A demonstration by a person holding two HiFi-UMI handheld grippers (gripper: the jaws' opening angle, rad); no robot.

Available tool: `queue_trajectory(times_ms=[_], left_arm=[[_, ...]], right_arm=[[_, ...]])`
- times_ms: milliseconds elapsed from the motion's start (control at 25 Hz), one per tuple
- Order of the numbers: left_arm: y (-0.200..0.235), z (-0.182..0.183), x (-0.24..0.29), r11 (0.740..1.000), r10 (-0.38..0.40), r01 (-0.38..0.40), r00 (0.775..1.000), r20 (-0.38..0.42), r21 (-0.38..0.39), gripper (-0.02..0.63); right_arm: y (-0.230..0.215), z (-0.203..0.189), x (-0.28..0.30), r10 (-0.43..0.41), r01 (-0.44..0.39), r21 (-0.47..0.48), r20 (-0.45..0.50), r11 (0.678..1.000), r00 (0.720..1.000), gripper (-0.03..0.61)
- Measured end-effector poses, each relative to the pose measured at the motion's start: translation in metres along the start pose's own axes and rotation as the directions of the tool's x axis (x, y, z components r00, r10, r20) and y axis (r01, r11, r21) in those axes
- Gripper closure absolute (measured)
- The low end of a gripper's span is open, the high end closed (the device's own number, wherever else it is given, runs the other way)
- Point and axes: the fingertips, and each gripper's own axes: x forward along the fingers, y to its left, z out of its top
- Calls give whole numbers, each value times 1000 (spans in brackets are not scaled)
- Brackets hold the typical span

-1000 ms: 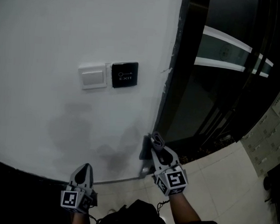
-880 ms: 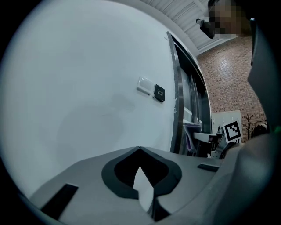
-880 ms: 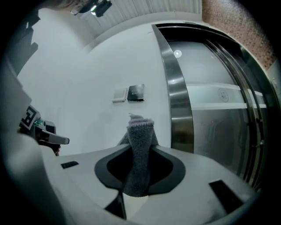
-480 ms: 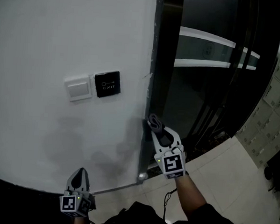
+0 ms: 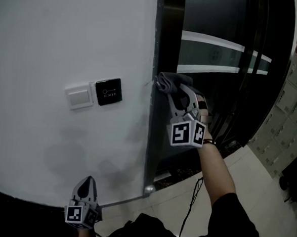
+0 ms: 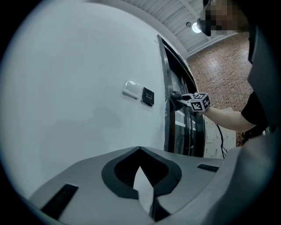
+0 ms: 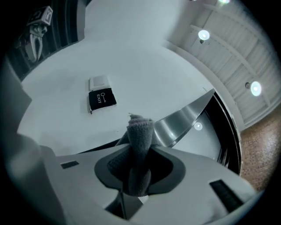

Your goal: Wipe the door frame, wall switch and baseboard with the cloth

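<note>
Cloth [image 5: 167,82], clamped between the right gripper's [image 5: 176,94] fingers and bunched beyond their tips, now sits higher up the door frame [image 5: 151,141] than a second ago, near wall switch [image 5: 79,97] height, so the frame wipe is under way; left gripper [image 5: 86,183] hangs below, fingers together, empty.

Wall [image 5: 68,34]: white, painted, upright.
On the wall: a white wall switch [image 5: 79,97] and a black exit button [image 5: 108,91], side by side at the same height, just beside each other.
Wall's right edge: a dark door frame [image 5: 157,141] runs down it.
Floor [image 5: 244,193]: pale tiles; the frame's foot stands on it.
</note>
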Motion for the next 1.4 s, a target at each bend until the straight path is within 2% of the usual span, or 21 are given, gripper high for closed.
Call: queue_trajectory(times_ms=[80,240,440,760,960,1400], left_arm=[[1,-3,-2,1000,1,-1,1000,-11,1,614],[1,-6,-2,1000,10,-10,1000,-12,-17,614],[-1,-11,-3,1000,10,-10,999,-44,-10,614],[-9,-21,1,1000,-16,16,997,-77,1,614],[-12,-22,6,999,-34,33,996,-80,-4,614],[-21,-32,19,998,-59,60,992,-111,0,614]], right_arm=[[4,1,7,0,0,-35,-9,999,1000,485],[37,-9,19,65,-70,-118,-45,991,997,485],[51,-17,15,95,-97,-65,-40,993,995,485],[80,-32,2,172,-177,-69,-70,982,983,485],[112,-45,-11,238,-246,-81,-97,966,966,485],[160,-71,-32,332,-341,-64,-123,938,935,485]])
